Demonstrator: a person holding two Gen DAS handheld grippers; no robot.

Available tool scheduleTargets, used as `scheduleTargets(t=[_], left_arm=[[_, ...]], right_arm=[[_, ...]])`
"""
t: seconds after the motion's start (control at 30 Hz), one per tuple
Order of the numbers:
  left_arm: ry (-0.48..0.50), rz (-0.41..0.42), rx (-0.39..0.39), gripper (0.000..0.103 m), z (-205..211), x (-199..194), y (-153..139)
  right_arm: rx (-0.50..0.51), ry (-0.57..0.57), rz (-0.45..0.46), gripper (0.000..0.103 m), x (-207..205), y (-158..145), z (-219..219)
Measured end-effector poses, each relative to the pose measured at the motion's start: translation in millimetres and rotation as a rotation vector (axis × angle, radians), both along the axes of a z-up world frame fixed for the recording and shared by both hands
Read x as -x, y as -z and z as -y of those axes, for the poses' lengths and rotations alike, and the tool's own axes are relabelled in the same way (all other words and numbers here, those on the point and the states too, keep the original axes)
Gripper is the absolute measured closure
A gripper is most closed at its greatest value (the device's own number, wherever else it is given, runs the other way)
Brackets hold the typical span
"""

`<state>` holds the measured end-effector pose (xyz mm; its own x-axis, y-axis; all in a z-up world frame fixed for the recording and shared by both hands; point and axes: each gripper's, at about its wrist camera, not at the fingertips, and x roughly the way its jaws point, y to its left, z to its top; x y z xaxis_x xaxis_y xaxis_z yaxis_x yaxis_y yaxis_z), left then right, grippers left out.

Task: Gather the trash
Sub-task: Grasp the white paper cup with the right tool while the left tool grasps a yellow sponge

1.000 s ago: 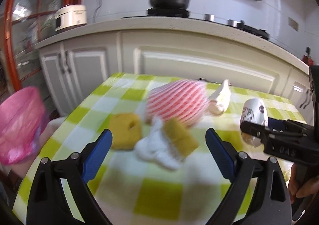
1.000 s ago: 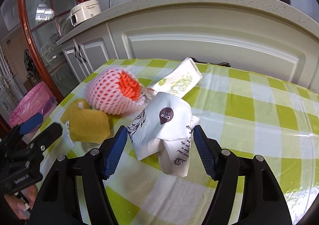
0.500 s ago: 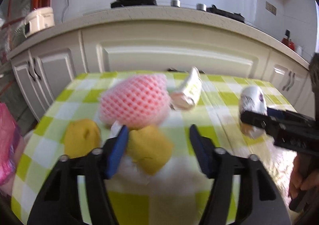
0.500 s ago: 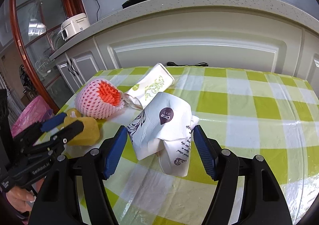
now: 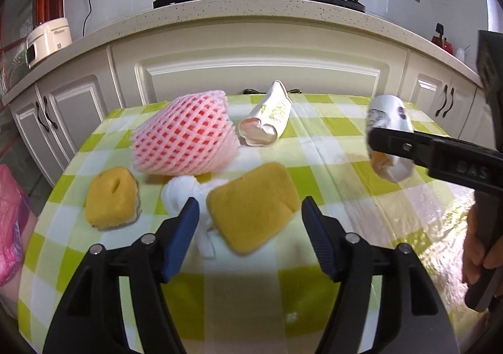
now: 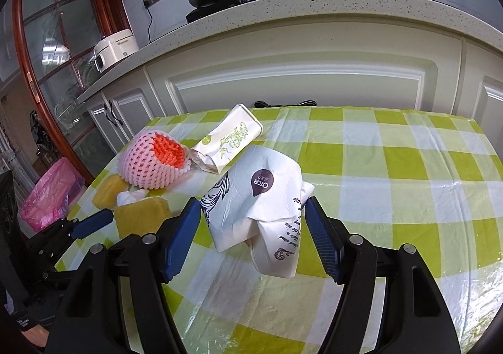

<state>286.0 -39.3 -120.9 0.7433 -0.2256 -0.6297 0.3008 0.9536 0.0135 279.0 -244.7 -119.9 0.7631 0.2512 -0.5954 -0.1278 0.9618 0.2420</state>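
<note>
A yellow sponge [image 5: 251, 212] lies on the checked table between the tips of my left gripper [image 5: 248, 237]. Its jaws are opening and the pads do not touch the sponge. A white tissue [image 5: 185, 193] lies beside it, with a second yellow sponge [image 5: 111, 198] further left. Behind them are a pink foam net [image 5: 185, 134] and a green-patterned paper packet [image 5: 267, 121]. My right gripper [image 6: 251, 237] is shut on a crumpled white paper cup [image 6: 261, 197], held above the table. In the left wrist view, that cup [image 5: 388, 115] shows at the right.
A pink trash bag [image 5: 9, 222] hangs off the table's left edge, also seen as the pink bag [image 6: 50, 193]. The green-and-white tablecloth [image 5: 251, 291] is bare in front. White cabinets [image 5: 261, 71] and a counter stand behind the table. A person's hand [image 5: 481, 247] holds the right gripper's handle.
My left gripper swung right and came down toward the near sponge; its jaws narrowed, then widened again. The right gripper kept the paper cup and shifted a little.
</note>
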Motion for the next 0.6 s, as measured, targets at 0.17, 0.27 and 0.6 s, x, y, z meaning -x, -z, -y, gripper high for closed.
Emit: scheduleTargets(t=[0.17, 0.27, 0.6], left_arm=[[0.019, -0.024, -0.014, 0.032, 6.5, -18.1, 3.6], [0.041, -0.046, -0.008, 0.049, 10.0, -22.3, 6.0], [-0.006, -0.039, 0.084, 0.075, -14.6, 7.0, -5.3]], right_arm=[[0.004, 0.009, -0.006, 0.038, 0.2, 2.2, 4.8], [0.004, 0.015, -0.01, 0.038, -0.9, 4.0, 6.5], [0.011, -0.002, 0.004, 0.038, 7.9, -4.7, -3.6]])
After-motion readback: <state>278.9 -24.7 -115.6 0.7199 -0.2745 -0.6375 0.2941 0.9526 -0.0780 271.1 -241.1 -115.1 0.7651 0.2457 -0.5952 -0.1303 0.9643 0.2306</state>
